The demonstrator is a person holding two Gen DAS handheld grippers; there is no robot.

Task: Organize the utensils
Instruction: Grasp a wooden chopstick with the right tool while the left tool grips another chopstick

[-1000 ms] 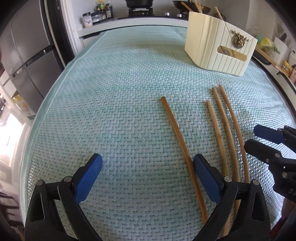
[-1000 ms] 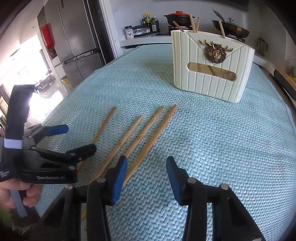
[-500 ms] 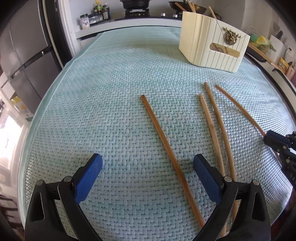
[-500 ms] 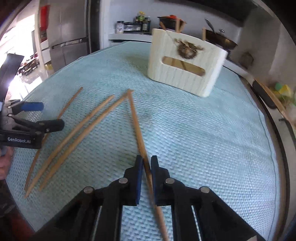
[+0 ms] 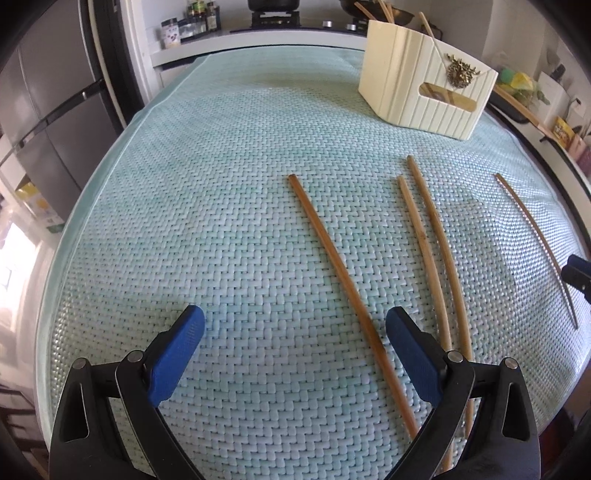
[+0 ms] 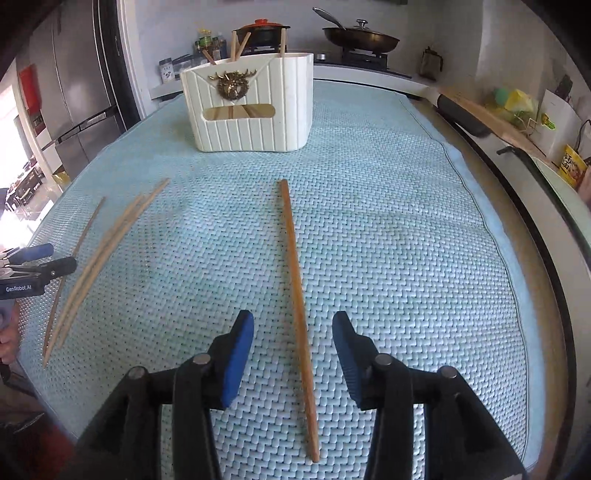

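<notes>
— Right gripper [image 6: 293, 354]?
— Spread wide, pinching nothing. One chopstick [image 6: 297, 314] flat on the woven mat [image 6: 388, 258], running between the blue pads [image 6: 238, 363] without touching either, far tip toward 12 o'clock, near end past the fingers at 6 o'clock.
— And beyond that tip?
— Cream utensil holder [image 6: 255, 107] at about 11 o'clock, upright on the mat, a few sticks already poking out of its top. Well apart from the lone chopstick.
— Left gripper [image 5: 295, 354]?
— Also spread wide, clamping nothing. Another chopstick [image 5: 351, 299] slanting from 12 o'clock down toward 5 o'clock, crossing the gap and passing just inside the right-hand pad [image 5: 413, 360]; contact there cannot be told. A pair of paler chopsticks [image 5: 434, 251] side by side just outside that pad, at about 2 o'clock.
— Anything in the left view missing from the other?
— Holder's side face [image 5: 424, 88] up at 1 o'clock, and only a sliver of the right gripper at the 3 o'clock edge, beside the lone chopstick.
— And the reverse?
— From the right wrist: the left gripper's fingertips [image 6: 55, 264] at 9 o'clock, over the three remaining sticks [image 6: 107, 243] fanned out there. Also a pan [image 6: 360, 37] and red-lidded pot [image 6: 264, 31] on the stove behind the holder.
</notes>
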